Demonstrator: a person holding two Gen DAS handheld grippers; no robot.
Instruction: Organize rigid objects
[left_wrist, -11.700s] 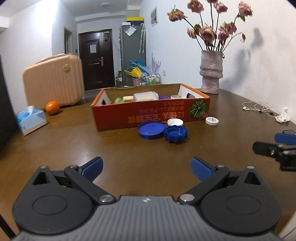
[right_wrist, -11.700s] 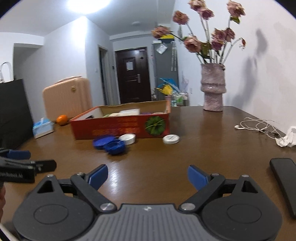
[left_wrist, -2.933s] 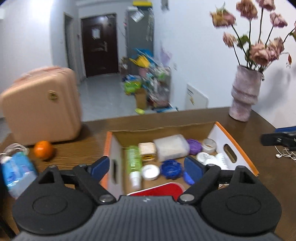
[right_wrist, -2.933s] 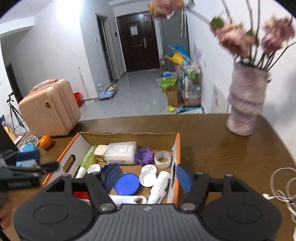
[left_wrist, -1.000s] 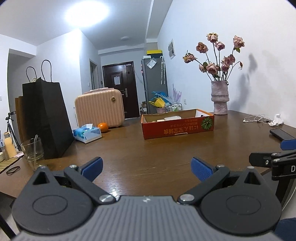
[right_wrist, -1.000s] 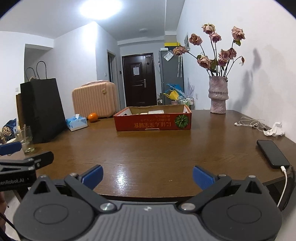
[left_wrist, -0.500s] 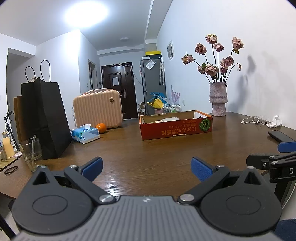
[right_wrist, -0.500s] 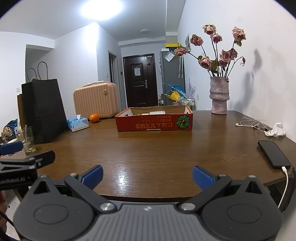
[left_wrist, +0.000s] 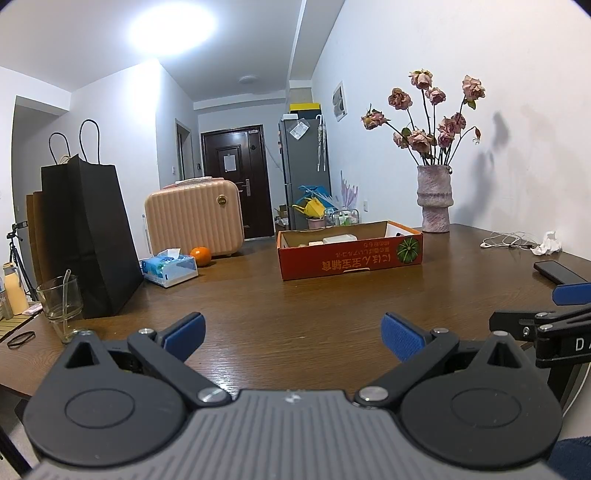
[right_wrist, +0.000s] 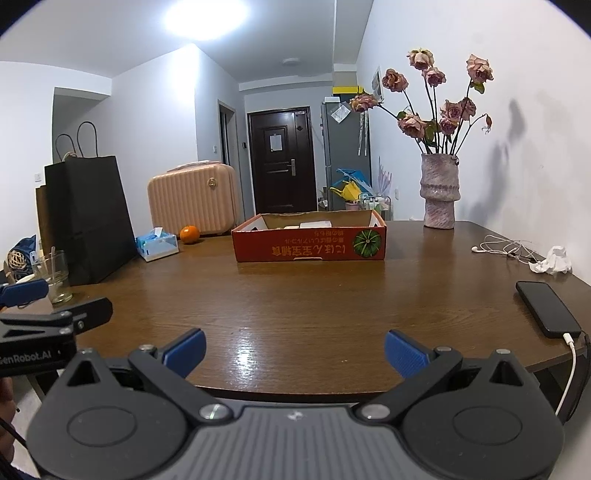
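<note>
A red cardboard box (left_wrist: 351, 256) stands on the far middle of the brown table (left_wrist: 295, 317); it also shows in the right wrist view (right_wrist: 309, 245). White items show just above its rim; the rest of its contents is hidden. My left gripper (left_wrist: 291, 332) is open and empty, held back at the table's near edge. My right gripper (right_wrist: 294, 349) is open and empty, also at the near edge. Each gripper shows at the side of the other's view.
A black paper bag (left_wrist: 88, 236), a glass (left_wrist: 61, 302), a tissue box (left_wrist: 170, 266) and an orange (left_wrist: 200, 255) stand at the left. A vase of dried roses (left_wrist: 434, 199), earphones (left_wrist: 506, 242) and a phone (right_wrist: 546, 308) lie at the right.
Both grippers have stayed open and nearly still at the near edge over the last second. Earlier they were over the box; the loose caps in front of it are gone from the table.
</note>
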